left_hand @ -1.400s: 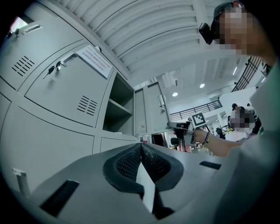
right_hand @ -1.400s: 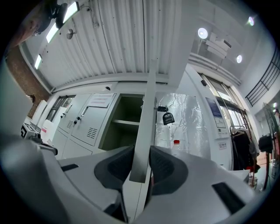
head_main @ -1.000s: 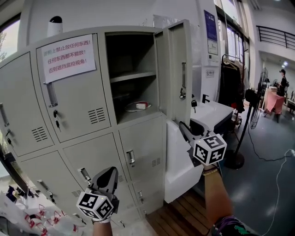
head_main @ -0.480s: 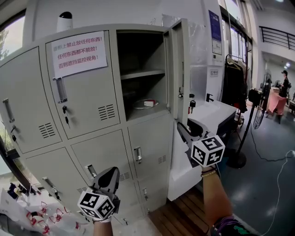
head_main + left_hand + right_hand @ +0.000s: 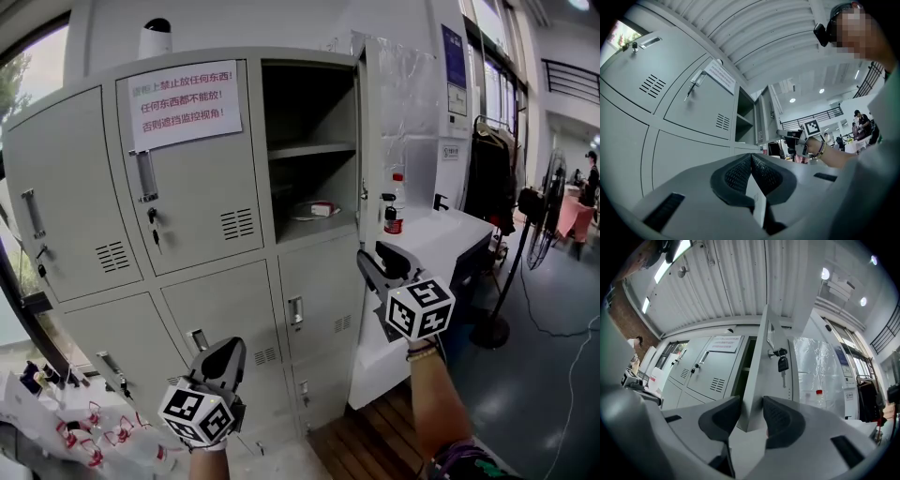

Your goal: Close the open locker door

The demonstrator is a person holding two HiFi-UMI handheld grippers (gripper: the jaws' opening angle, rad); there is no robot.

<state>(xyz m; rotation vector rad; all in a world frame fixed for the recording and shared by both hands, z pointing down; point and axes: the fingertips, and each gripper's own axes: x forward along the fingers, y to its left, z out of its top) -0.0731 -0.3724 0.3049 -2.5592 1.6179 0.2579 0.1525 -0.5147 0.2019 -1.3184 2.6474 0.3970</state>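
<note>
The grey locker bank [image 5: 216, 281] has one upper compartment [image 5: 305, 141] standing open. Its door [image 5: 362, 141] swings out toward me and shows edge-on in the head view. My right gripper [image 5: 375, 260] is just below the door's lower corner, pointing up at it. In the right gripper view the door's bottom edge [image 5: 759, 380] shows in the gap of the right gripper [image 5: 752, 416], whose pads do not press on it. Keys [image 5: 782, 363] hang from the door's lock. My left gripper [image 5: 228, 354] hangs low in front of the lower lockers, shut and empty [image 5: 751, 161].
A plate [image 5: 314, 211] lies on the open compartment's lower shelf. A white notice [image 5: 185, 103] is taped to the neighbouring door. A white counter [image 5: 441, 230] with a bottle [image 5: 396, 208] stands right of the lockers. Beyond it are a clothes rack [image 5: 492, 178] and a fan [image 5: 544, 206]. Plastic bags [image 5: 75, 436] lie low left.
The lockers have slid right in the head view, and the door, first seen by its face, now shows edge-on. The right gripper stays just under the door's lower corner. The left gripper has hardly moved.
</note>
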